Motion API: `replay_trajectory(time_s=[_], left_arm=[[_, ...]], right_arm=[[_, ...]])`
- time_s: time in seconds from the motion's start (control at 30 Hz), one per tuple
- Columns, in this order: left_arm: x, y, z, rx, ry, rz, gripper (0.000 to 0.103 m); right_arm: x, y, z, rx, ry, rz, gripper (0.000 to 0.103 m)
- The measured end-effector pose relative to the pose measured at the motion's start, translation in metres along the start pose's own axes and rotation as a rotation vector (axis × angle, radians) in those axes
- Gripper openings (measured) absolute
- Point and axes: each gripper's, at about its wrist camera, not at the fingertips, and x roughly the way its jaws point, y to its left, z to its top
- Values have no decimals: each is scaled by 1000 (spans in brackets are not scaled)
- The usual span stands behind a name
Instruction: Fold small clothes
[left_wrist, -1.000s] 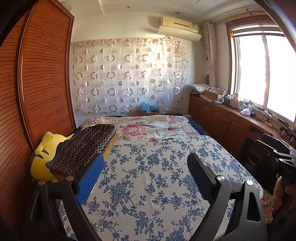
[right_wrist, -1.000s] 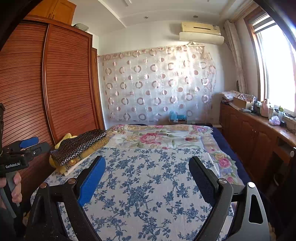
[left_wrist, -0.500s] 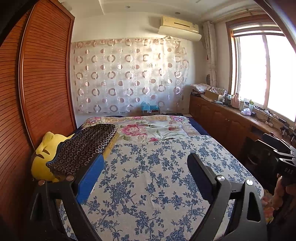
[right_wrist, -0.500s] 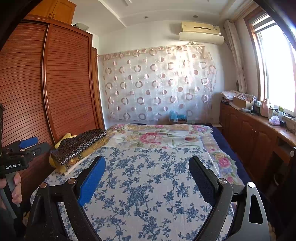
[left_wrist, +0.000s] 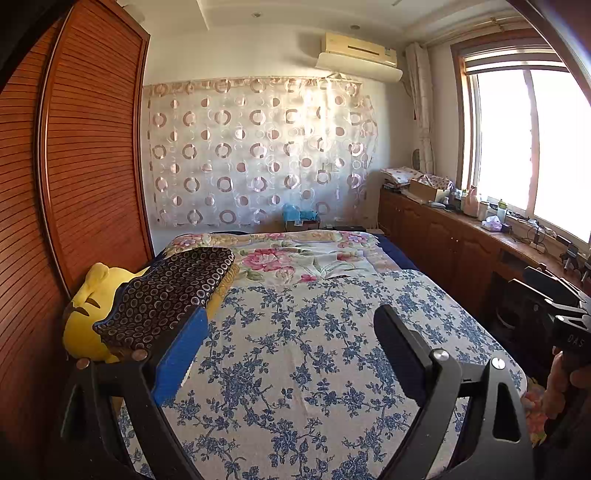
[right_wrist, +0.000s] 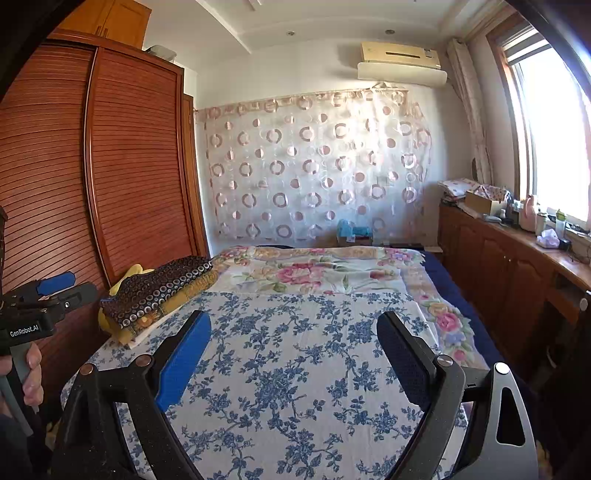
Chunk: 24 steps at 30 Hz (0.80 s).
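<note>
One bed, flat cotton sheet (left_wrist: 295, 369) with blue floral print. On its left edge lies one folded dark garment (left_wrist: 166, 295), ring-patterned, atop a yellow plush (left_wrist: 88, 306). Left gripper (left_wrist: 291, 343) and right gripper (right_wrist: 293, 347) hover over the sheet, fingers wide apart, empty.

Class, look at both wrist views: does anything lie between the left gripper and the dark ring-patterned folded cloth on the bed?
Nothing visible: the open left gripper has only blue-flowered bedspread before the dark ring-patterned folded cloth.
</note>
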Motion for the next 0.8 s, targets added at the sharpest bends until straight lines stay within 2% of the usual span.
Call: replay_trajectory(time_s=[0.8], left_arm=[[-1,0,-1,0,-3,0,92]], right_arm=[[-1,1,-1,2,-2,-4,92]])
